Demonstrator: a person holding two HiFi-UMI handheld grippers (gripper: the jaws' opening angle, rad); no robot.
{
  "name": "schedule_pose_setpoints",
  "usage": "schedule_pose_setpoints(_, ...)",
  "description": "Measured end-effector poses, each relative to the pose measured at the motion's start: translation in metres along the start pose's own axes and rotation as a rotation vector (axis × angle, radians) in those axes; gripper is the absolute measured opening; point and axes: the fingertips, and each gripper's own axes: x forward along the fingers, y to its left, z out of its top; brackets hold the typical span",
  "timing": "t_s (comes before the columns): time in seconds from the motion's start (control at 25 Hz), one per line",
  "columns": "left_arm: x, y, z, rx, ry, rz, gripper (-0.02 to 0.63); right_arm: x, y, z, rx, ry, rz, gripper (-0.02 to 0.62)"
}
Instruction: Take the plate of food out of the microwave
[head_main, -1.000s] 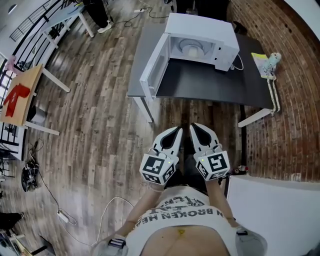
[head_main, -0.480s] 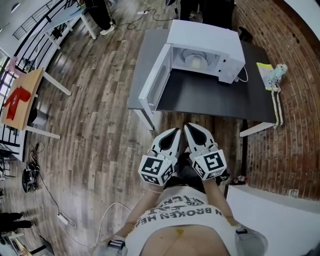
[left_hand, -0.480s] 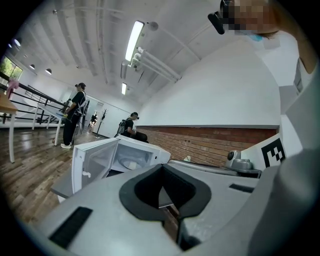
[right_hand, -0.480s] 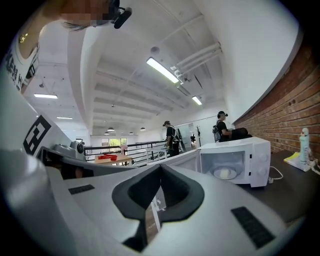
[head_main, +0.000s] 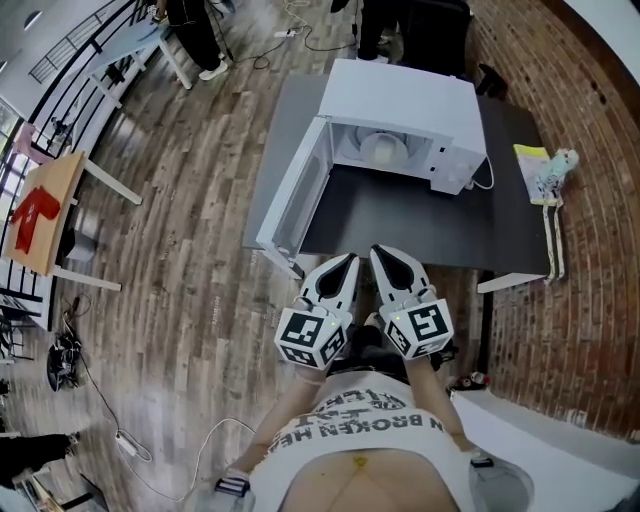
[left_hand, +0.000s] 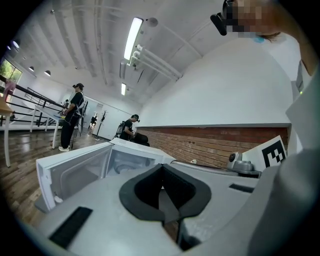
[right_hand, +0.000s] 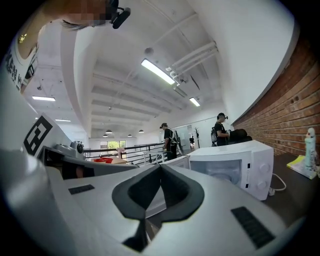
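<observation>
Head view alone showed the layout from above: the white microwave (head_main: 400, 100) stood at the back of the dark desk (head_main: 400, 215) with its door (head_main: 290, 200) swung wide to the left, and the plate (head_main: 382, 150), carrying something pale, sat inside the cavity. The brick wall (head_main: 590, 220) ran down the right side. The left gripper view showed only the open door and part of the cavity past its closed jaws. The right gripper view caught the microwave's front with its two knobs (right_hand: 260, 172). Both gripper views also showed people standing in the background (right_hand: 167, 140) and ceiling lights (left_hand: 131, 37), which the head view did not. Compared with a second earlier, the desk and microwave had come lower and larger in the head view. The jaw tips, then over the wooden floor (head_main: 180, 280) short of the desk, now lay at its near edge. The left gripper (head_main: 350, 262) and right gripper (head_main: 384, 256) were held side by side just in front of the person's torso, pointing about level toward the microwave, marker cubes nearest the body. Both pairs of jaws were pressed together with nothing between them, as before.
</observation>
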Motion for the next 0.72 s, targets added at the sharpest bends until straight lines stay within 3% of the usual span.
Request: schedule_pose_setpoints(0.72,0.102,0.005,0.006,0.009,-0.015,0.061,0.008,0.035,-0.097,0.006,0.008,0.005,0.045,0.008)
